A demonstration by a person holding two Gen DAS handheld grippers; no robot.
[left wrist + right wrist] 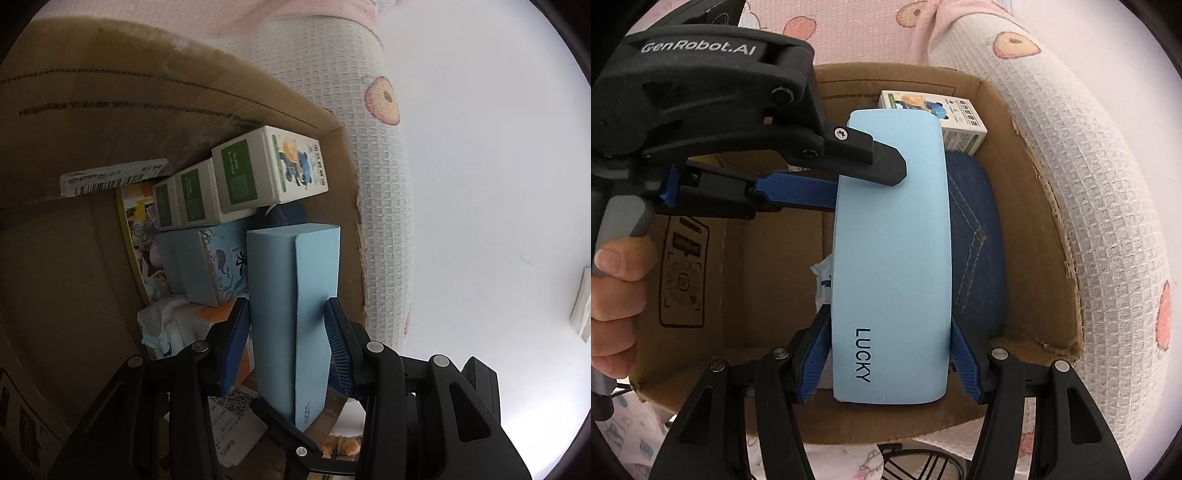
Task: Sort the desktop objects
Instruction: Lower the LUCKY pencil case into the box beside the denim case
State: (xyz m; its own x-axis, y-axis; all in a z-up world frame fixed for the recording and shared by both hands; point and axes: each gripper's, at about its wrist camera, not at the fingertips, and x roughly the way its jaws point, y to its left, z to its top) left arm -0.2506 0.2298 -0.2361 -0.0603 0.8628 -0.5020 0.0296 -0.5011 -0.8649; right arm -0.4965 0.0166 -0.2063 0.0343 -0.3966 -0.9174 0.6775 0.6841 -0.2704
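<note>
Light-blue "LUCKY" case (892, 258), clamped by both left gripper (288, 325) and right gripper (890, 354), held over cardboard box (1049, 206) containing green-and-white cartons (255, 173).

Cardboard box (1049, 206) sits on white waffle-weave blanket (1108, 192) with peach prints — pink fabric (857, 33) behind.

The left wrist camera is looking along its fingers down into the cardboard box (92, 122) from very close, facing the far wall where green-and-white cartons (258, 173) are standing. The right wrist camera is looking steeply down into the same cardboard box (1027, 206) from just above its near rim. Both views are sharing the light blue case (295, 295) (892, 258), the box interior and one carton (934, 114).
</note>
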